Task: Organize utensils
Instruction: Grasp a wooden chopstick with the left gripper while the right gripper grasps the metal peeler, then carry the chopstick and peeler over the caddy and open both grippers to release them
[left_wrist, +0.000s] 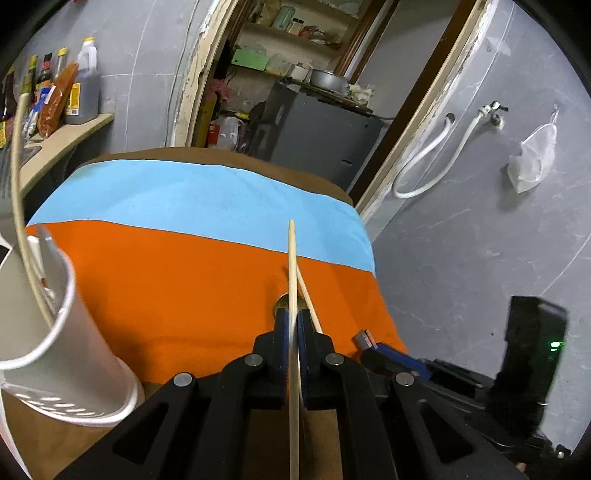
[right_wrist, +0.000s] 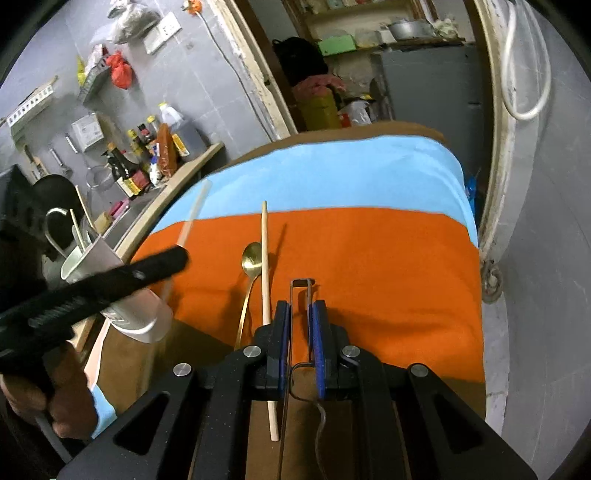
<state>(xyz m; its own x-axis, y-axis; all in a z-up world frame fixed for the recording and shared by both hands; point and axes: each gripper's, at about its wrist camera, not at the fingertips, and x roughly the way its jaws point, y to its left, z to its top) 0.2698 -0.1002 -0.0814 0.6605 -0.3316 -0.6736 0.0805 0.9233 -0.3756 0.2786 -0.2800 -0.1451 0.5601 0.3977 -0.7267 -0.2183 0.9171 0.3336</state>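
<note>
My left gripper (left_wrist: 294, 321) is shut on a wooden chopstick (left_wrist: 292, 273) and holds it above the orange and blue cloth (left_wrist: 184, 266). A second chopstick (right_wrist: 265, 266) and a gold spoon (right_wrist: 250, 258) lie on the cloth below it. The white perforated utensil holder (left_wrist: 62, 354) stands at the left with several utensils in it; it also shows in the right wrist view (right_wrist: 122, 295). My right gripper (right_wrist: 300, 317) is closed around a thin dark wire utensil (right_wrist: 302, 282) just above the cloth.
A counter (right_wrist: 177, 173) with sauce bottles (right_wrist: 129, 170) and a sink runs along the left. A doorway with shelves and a grey cabinet (left_wrist: 317, 125) is behind the table. A white hose (left_wrist: 424, 162) hangs on the right wall.
</note>
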